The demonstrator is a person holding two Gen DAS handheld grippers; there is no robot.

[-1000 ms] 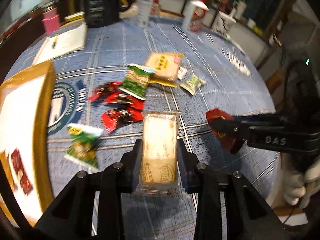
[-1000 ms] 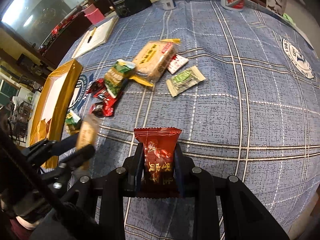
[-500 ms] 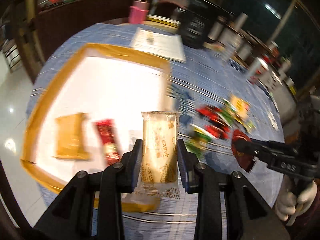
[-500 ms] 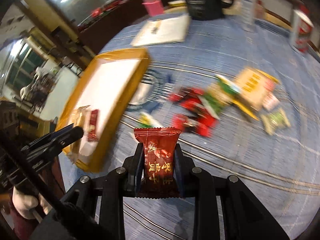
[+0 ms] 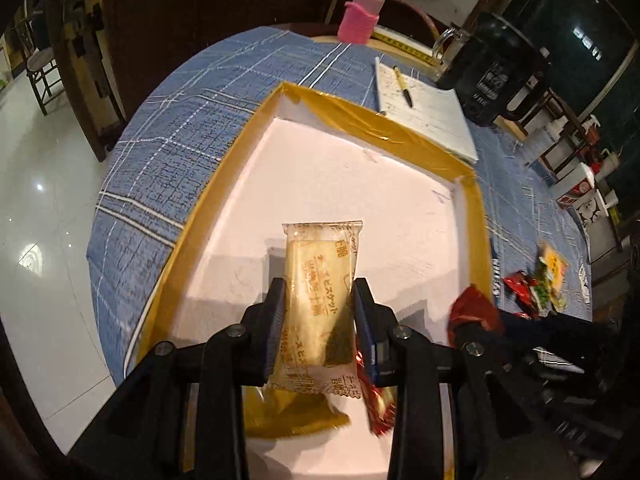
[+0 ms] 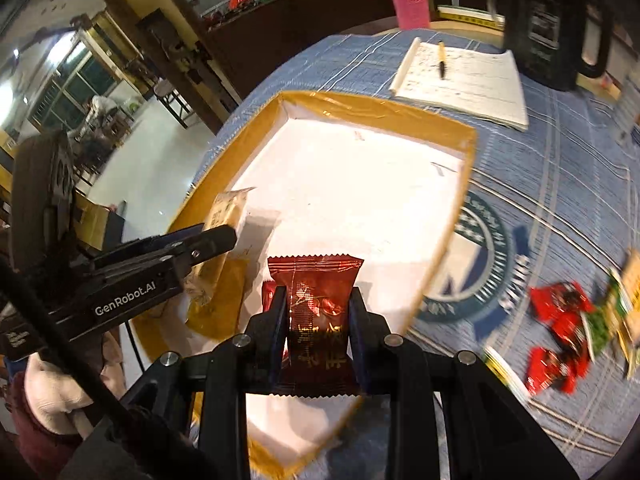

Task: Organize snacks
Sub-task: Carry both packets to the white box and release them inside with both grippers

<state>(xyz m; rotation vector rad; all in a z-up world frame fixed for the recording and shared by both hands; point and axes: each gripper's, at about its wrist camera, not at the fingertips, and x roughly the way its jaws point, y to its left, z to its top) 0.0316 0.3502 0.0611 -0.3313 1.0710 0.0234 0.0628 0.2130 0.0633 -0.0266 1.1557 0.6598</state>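
Left gripper (image 5: 320,304) is pinching a clear-wrapped biscuit pack (image 5: 320,280) upright between its pads, hanging over the white floor of the gold-rimmed tray (image 5: 360,120). Right gripper (image 6: 318,316) is clamped the same way on a dark red snack packet (image 6: 316,304), also over the tray – near its right rim. Under the left gripper, at the near end of the tray, lie a yellow pack (image 5: 296,416) and a red wrapper (image 5: 376,408). Out on the blue plaid tablecloth (image 6: 560,168), off to the right of the tray, sits the loose pile of leftover snacks (image 6: 568,328) – red and green wrappers, kinda blurred. Far side of the tray there's a notepad (image 6: 468,76) with a pen (image 6: 441,60) on it, plus a black pitcher (image 6: 548,24) and a pink bottle (image 6: 410,2).
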